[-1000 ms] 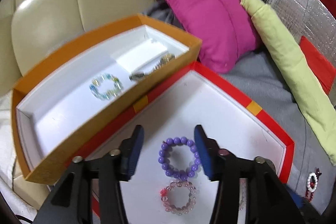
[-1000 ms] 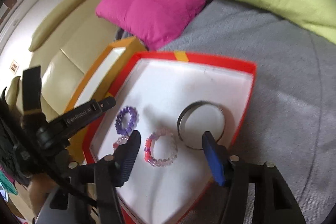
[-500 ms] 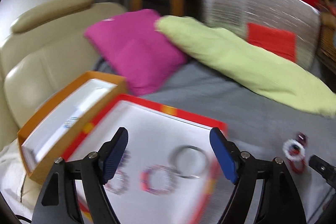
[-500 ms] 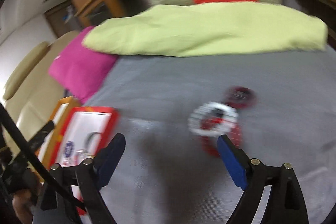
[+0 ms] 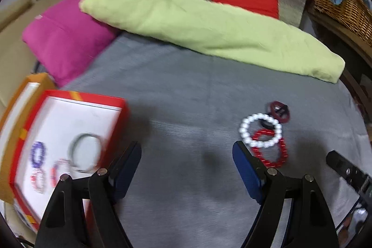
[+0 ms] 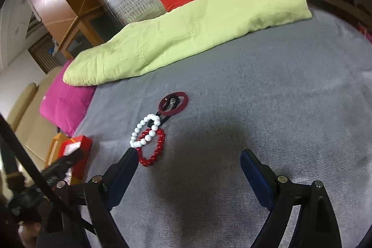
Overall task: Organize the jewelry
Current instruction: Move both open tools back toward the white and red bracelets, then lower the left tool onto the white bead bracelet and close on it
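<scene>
My right tongs (image 6: 186, 169) hang spread wide and empty over the grey blanket (image 6: 279, 89), the heap of loose bracelets just ahead of the left tip. My left tongs (image 5: 187, 162) are likewise released, holding nothing, between the red tray (image 5: 76, 96) and the same heap. The white bead bracelet (image 6: 145, 129) lies across the red bead bracelet (image 6: 153, 148), with a dark maroon ring (image 6: 174, 102) touching a small black piece just beyond them. In the tray, a metal bangle (image 5: 84, 152), a purple bracelet (image 5: 37, 153) and pink ones already rest, blurred in my left view.

To lift well, I judge I should take the white strand first since it sits on top, straddling one side of its loop with one tip inside, and close gently so the beads do not roll or drag the red strand along.
</scene>
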Demonstrator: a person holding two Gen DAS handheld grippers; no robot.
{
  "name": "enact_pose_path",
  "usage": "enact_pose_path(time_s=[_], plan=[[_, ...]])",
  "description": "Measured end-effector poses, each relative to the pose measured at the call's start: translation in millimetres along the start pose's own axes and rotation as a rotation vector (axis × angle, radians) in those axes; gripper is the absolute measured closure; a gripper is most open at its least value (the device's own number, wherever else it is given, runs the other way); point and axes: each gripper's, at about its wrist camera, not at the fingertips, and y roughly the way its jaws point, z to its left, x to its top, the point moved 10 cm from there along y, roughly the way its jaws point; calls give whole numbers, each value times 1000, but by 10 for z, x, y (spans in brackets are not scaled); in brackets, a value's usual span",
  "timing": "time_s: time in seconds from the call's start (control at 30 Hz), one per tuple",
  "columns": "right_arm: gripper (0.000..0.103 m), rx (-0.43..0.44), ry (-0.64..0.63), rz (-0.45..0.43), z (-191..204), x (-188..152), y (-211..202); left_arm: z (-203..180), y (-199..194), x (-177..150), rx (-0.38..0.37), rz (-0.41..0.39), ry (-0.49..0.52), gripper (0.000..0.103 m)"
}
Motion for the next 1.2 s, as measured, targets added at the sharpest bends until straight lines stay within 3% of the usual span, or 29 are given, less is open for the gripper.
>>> enact_pose_path(time_s=[0.23, 0.33, 0.4, 0.47, 0.6, 0.63, 0.67, 0.7, 0.93, 1.07, 1.2], plan=[[12, 40, 25, -14, 4, 57, -49, -468, 340, 117, -82, 93, -29, 22], [12, 52, 59, -33, -58, 133, -91, -645, 442, 192, -69, 99, 12, 23], [12, 55, 76, -41, -102, 166, -105, -733, 525, 214, -61, 114, 37, 29], [12, 57, 87, -40, -133, 185, -97, -791, 626, 177, -61, 152, 62, 51], [12, 56, 102, -38, -167, 193, -79, -762, 777, 96, -53, 193, 54, 59], [12, 54, 101, -40, -170, 199, -78, -762, 775, 101, -63, 185, 52, 67], [12, 53, 100, -42, -171, 202, -77, -770, 752, 102, -65, 176, 70, 89], [12, 52, 99, -43, -168, 202, -72, -771, 736, 105, -66, 175, 86, 94], [12, 38, 95, -36, -188, 167, -30, -543, 215, 113, -139, 76, 16, 93], [12, 28, 81, -20, -183, 123, 29, -342, 28, 66, -137, 52, -37, 93], [12, 13, 62, -6, -184, 70, 76, -180, 87, 45, -108, 52, -71, 93]])
